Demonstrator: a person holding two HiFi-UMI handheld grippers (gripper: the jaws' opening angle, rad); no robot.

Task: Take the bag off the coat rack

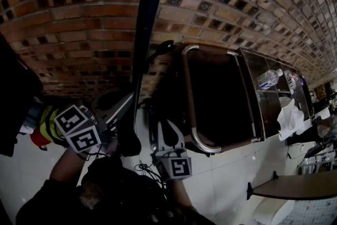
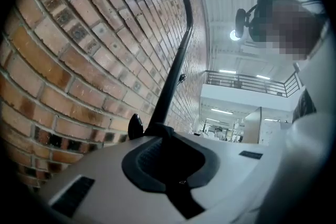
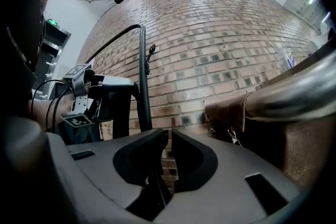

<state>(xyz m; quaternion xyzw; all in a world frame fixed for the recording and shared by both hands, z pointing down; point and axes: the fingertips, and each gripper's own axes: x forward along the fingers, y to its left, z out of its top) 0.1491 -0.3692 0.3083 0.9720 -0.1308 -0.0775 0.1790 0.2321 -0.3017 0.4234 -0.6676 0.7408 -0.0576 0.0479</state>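
The bag (image 1: 221, 103) is dark with brown leather trim and has a shiny metal tube along its edge. It stands against the brick wall. In the right gripper view the bag (image 3: 294, 139) fills the right side. My left gripper (image 1: 125, 103) is shut on a thin black strap (image 2: 176, 68) that runs up from its jaws (image 2: 160, 131) and bends near the top. The right gripper view shows this strap (image 3: 143, 76) arching over beside the left gripper. A long black bar (image 1: 147, 23) rises past it; I cannot tell strap from rack pole. My right gripper (image 1: 164, 126) (image 3: 169, 134) sits left of the bag, its pads nearly together with nothing between them.
Coloured garments (image 1: 42, 124) and a black one (image 1: 16, 92) hang at the left. A shelf with water bottles (image 1: 271, 79) and a white cloth (image 1: 292, 116) stands right of the bag. A wooden tabletop (image 1: 295, 184) juts in at lower right over the white tiled floor (image 1: 231, 176).
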